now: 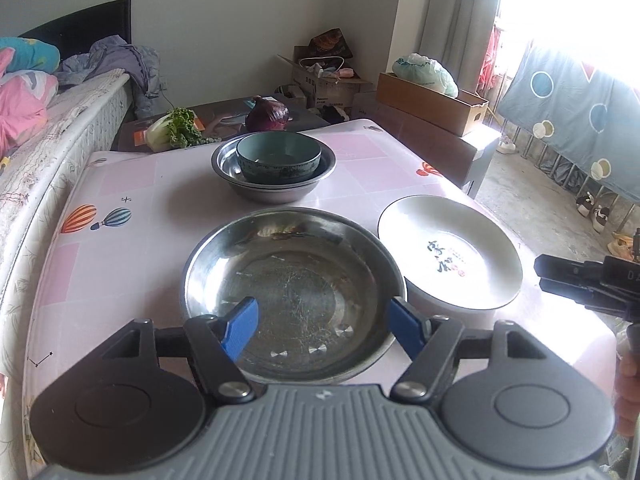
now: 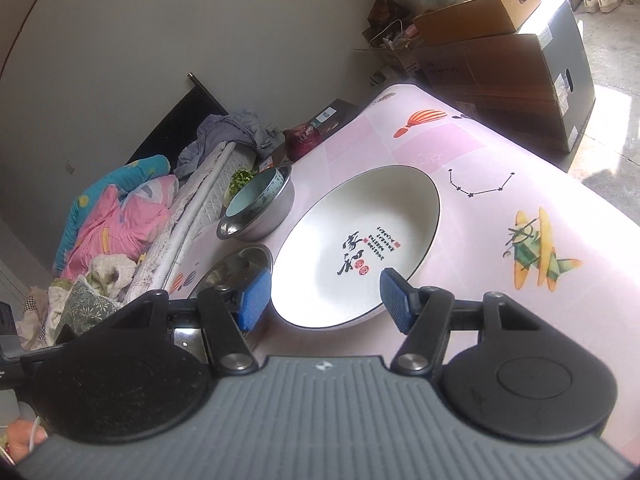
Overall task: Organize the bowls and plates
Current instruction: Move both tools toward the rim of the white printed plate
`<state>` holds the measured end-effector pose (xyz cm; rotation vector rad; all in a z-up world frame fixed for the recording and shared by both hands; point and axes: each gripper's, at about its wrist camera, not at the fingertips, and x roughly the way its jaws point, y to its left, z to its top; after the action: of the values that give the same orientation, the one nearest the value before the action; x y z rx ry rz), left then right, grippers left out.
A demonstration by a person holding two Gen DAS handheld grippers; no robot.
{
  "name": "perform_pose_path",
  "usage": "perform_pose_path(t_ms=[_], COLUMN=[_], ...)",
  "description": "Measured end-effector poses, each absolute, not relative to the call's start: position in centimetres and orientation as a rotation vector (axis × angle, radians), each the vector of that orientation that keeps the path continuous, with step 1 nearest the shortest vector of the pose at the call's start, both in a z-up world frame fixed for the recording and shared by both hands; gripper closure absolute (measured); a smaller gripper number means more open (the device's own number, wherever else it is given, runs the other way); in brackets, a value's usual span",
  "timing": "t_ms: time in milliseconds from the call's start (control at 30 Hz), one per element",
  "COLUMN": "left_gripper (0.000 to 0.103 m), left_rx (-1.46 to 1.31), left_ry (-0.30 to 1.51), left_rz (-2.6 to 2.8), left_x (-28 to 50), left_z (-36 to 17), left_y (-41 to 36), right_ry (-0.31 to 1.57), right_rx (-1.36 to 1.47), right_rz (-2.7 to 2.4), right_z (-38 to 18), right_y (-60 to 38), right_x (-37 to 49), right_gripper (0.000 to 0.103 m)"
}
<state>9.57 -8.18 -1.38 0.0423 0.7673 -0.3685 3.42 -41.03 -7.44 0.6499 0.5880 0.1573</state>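
1. Steel, shallow round dish [image 1: 292,292] sits centre-left on the pink desk [image 1: 120,184]; left gripper [image 1: 324,330] hovers, jaws spread, holding nothing.
2. White printed ceramic plate [image 2: 356,248] lies just beside it; right gripper [image 2: 320,300] likewise, jaws spread and empty.
3. Teal bowl [image 1: 279,160] nests in a steel basin [image 1: 274,184] behind.
4. Judgement: between placements; next, pinch one rim for stacking.
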Motion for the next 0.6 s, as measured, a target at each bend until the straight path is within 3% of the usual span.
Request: perform_pose_path(t_ms=[200, 367, 600], left_gripper=[0.032, 0.041, 0.043], left_rx=[0.004, -0.064, -0.129], left_ry=[0.790, 0.822, 0.825], left_rz=[-0.478, -0.508, -0.447], left_x=[8.8, 9.1, 10.1], left_z=[-3.2, -5.4, -7.7], left_y=[-13.2, -16.0, -17.7], right_ry=[0.620, 0.664, 0.718], right_rx=[0.677, 0.642, 0.633], right_rz=[0.212, 0.292, 0.348], right_z=[-8.5, -9.2, -10.9], right_y=[-46.3, -48.8, -50.4], right_x=[3.2, 5.5, 9.9], right_gripper=[0.043, 0.045, 0.047])
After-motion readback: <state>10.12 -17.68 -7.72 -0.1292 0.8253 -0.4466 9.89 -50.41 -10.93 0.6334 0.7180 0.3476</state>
